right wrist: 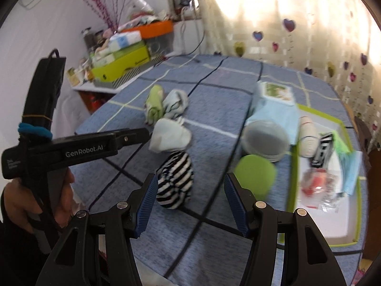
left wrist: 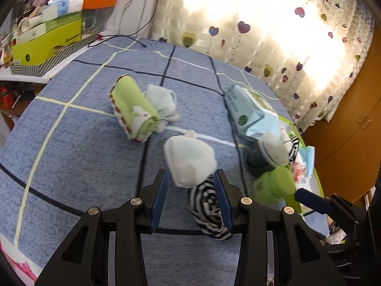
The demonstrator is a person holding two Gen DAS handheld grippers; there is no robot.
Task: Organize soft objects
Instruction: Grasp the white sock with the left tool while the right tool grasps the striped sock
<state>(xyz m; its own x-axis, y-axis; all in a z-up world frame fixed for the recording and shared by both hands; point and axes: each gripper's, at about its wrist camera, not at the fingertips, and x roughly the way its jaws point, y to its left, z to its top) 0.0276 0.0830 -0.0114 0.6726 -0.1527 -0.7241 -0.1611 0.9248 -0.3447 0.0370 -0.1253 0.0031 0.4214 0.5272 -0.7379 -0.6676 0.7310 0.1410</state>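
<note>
A black-and-white striped sock roll (left wrist: 208,209) lies on the blue checked cloth between the fingers of my open left gripper (left wrist: 191,178). It also shows in the right wrist view (right wrist: 176,181), just ahead of the left finger of my open, empty right gripper (right wrist: 190,183). A pale blue sock bundle (left wrist: 189,159) lies just beyond it, also in the right wrist view (right wrist: 170,138). Farther back lie a green rolled cloth (left wrist: 133,109) and a pale blue-white bundle (left wrist: 163,102). The left gripper's body (right wrist: 83,147) shows at the left of the right wrist view.
A green cup (right wrist: 254,176) and a grey lidded tub (right wrist: 265,140) stand right of the socks. A wet-wipes pack (left wrist: 245,109) lies behind them. A green-rimmed tray (right wrist: 316,217) holds a cream roll, a striped item and packets. Boxes (left wrist: 47,38) crowd the left shelf.
</note>
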